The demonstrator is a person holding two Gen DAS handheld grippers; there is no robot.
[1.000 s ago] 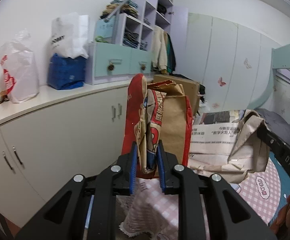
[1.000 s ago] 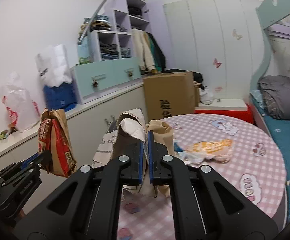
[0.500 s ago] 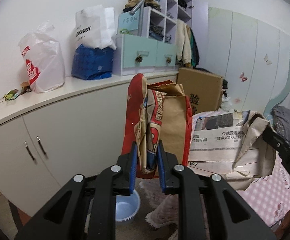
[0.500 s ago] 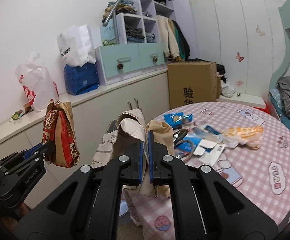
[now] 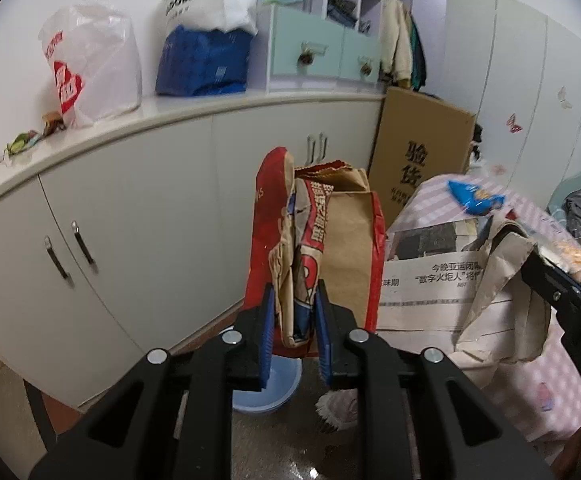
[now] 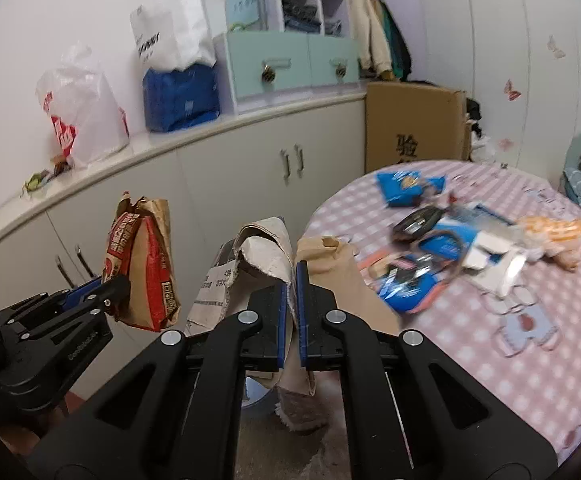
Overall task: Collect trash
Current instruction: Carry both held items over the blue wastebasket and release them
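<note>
paper bag (image 5: 322,240): red + kraft brown, white lettering. l gripper (image 5: 294,320): black, blue pads. newspaper (image 5: 430,276): white/grey w/ black print, r of paper bag. r gripper (image 6: 290,308): black, blue pads. tablecloth (image 6: 490,360): pink-white check, cartoon patches, r of paper bag. snack wrappers (image 6: 406,184): blue. basin (image 5: 266,392): pale blue, below paper bag. cabinet (image 5: 150,208): off-white, behind paper bag. drawers (image 5: 310,56): mint green. box (image 5: 418,148): brown, black chars.

1. A curved white cabinet run (image 5: 138,216) walls the left side.
2. A pink checked round table (image 6: 490,344) blocks the right.
3. Between them, open floor holds a pale blue plastic basin (image 5: 274,388).
</note>
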